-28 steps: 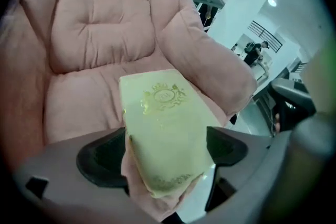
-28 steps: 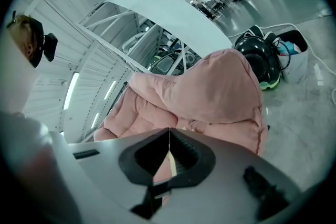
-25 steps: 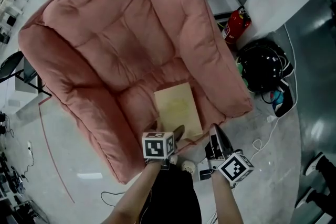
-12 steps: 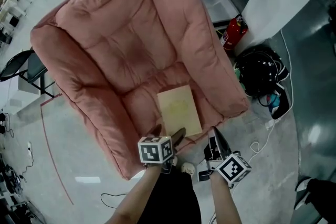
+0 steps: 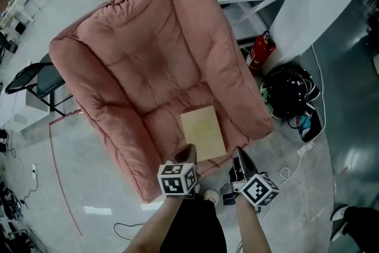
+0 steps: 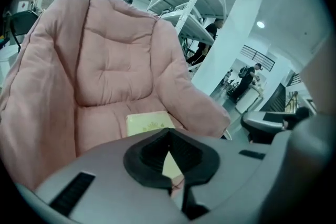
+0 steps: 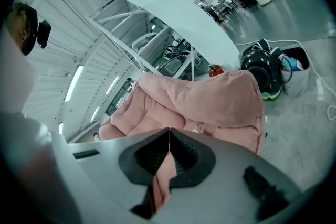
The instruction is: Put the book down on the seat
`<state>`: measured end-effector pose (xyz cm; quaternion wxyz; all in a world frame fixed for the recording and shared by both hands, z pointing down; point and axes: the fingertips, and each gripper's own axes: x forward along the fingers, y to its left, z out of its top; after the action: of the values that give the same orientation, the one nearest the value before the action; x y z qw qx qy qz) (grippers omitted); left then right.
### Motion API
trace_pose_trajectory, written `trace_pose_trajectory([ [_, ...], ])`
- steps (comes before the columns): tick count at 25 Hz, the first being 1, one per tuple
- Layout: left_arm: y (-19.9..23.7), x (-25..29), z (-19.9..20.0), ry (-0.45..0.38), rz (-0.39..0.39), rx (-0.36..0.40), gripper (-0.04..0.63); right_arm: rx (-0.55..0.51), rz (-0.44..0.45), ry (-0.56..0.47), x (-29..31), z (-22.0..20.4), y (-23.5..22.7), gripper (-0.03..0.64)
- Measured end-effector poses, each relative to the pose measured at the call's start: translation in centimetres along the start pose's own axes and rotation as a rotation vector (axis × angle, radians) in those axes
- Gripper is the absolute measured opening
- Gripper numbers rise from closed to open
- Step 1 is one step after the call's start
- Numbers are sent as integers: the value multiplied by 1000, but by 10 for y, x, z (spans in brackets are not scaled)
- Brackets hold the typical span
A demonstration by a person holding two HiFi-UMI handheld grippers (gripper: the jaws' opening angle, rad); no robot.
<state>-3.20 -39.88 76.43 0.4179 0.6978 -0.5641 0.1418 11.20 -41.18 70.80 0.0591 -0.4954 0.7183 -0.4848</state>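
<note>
Book flat on seat, at front edge, beside armrest

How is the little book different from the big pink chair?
The book is pale yellow; the chair is pink. The book is flat and thin with straight edges; the chair is puffy and quilted. The book is small and lies on the chair, which is far bigger. Both have soft, warm colours.
</note>
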Motion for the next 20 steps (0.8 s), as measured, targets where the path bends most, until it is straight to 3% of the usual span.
trace_pose_trajectory([
  [6, -27, -26, 29, -79, -78, 11, 11, -34, 11, 9, -5, 10, 22, 12],
  [14, -65, -65, 43, -100, -179, 41, 9, -103, 26, 35, -27, 11, 55, 12],
  [20, -87, -103, 51, -109, -212, 48, 9, -142, 17, 37, -54, 14, 78, 12],
])
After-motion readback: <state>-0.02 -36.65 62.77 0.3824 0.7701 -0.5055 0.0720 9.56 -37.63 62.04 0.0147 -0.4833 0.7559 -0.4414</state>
